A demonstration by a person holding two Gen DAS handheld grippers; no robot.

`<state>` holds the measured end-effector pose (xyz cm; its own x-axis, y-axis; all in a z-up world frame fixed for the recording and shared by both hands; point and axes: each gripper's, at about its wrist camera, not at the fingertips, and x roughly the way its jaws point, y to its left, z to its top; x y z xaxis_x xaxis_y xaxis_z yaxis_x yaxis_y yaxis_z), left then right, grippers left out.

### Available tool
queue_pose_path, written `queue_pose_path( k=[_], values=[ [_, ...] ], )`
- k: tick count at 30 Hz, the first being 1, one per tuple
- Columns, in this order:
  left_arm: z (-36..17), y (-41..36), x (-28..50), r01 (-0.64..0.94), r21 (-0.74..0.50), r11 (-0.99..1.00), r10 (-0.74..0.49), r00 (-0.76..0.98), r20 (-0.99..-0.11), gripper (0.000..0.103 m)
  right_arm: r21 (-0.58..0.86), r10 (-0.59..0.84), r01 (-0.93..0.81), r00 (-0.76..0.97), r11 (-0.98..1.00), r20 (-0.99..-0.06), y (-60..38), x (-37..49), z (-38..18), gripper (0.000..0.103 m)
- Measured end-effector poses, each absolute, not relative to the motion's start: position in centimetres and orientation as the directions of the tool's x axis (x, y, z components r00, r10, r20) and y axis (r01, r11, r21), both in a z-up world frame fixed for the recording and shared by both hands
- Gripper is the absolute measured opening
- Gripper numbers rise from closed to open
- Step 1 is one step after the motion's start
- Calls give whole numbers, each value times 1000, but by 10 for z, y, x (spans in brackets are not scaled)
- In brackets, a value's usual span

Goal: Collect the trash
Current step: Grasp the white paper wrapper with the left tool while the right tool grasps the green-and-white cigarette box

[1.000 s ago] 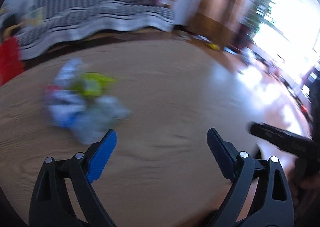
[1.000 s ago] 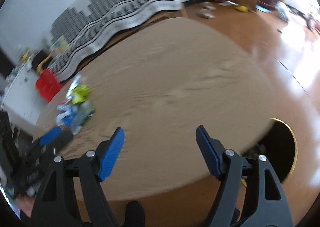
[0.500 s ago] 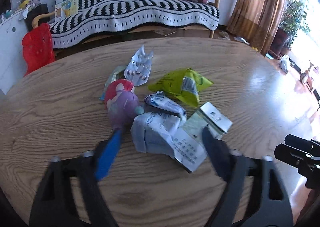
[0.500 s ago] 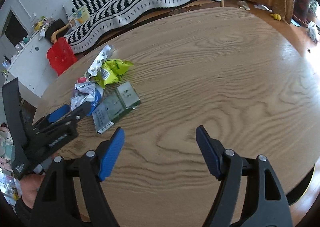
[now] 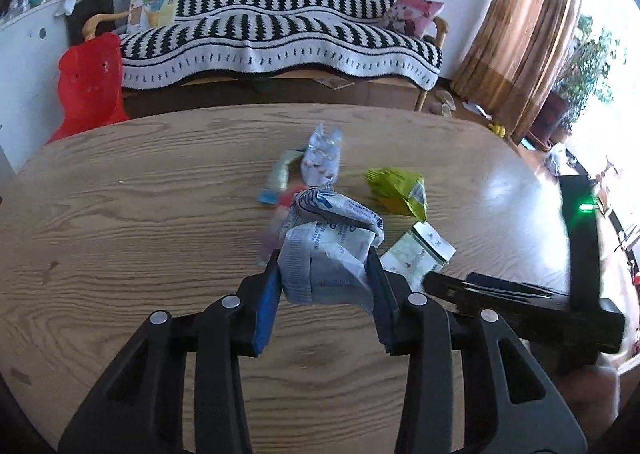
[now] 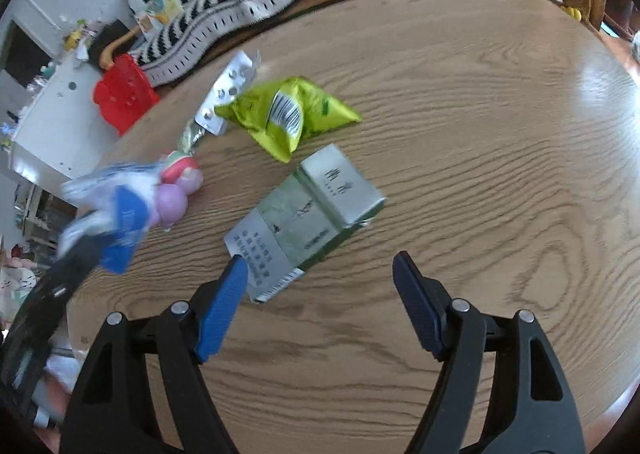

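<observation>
Left gripper (image 5: 324, 286) jaws now clamped on crumpled white-blue wrapper (image 5: 328, 250); right gripper (image 6: 320, 294) jaws apart, holding nothing.

Round wooden table (image 5: 140, 214), striped sofa (image 5: 280, 38), red bag (image 5: 88, 82), brown curtain (image 5: 532, 34)

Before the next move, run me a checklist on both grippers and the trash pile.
1. Left gripper has hold of the crumpled paper: ok, jaws pinch it on both sides.
2. Paper is off the table: cannot tell, the picture is blurred there.
3. Right gripper is free for a pick: ok, jaws wide open with nothing between them.
4. Flat carton is lined up: not ok, it lies ahead and off to the left; only its near corner is by the left fingertip.
5. Other trash on the table: ok, green bag, blister pack and pink toy lie there.
6. A bin to drop into: cannot tell, none shows.
</observation>
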<state>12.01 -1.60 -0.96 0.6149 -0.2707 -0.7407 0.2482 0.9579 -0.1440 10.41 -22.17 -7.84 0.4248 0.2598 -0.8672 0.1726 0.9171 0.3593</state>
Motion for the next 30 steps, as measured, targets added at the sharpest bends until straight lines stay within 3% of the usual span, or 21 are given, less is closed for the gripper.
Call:
queue_pose_path(
  k=[5, 8, 13, 16, 20, 30],
  values=[
    [-6, 10, 119, 199, -197, 960, -279, 615, -738, 40, 312, 198, 236, 406, 920, -892, -202, 131, -85, 85],
    [-7, 18, 120, 178, -200, 963, -268, 616, -741, 40, 252, 152, 229, 383, 940, -911, -189, 152, -85, 85],
    [-7, 23, 122, 160, -205, 966, -260, 614, -745, 39, 126, 46, 198, 367, 972, -929, -172, 164, -87, 80],
    [-6, 21, 123, 159, -202, 966, -257, 614, -746, 39, 60, -9, 173, 369, 983, -929, -166, 161, -87, 72],
    [-4, 9, 117, 182, -183, 966, -257, 618, -743, 39, 82, 27, 130, 380, 988, -924, -174, 141, -84, 58],
    [0, -86, 84, 346, -144, 927, -333, 585, -740, 40, 141, 55, 150, 471, 979, -881, -267, 38, -43, 58]
  ],
)
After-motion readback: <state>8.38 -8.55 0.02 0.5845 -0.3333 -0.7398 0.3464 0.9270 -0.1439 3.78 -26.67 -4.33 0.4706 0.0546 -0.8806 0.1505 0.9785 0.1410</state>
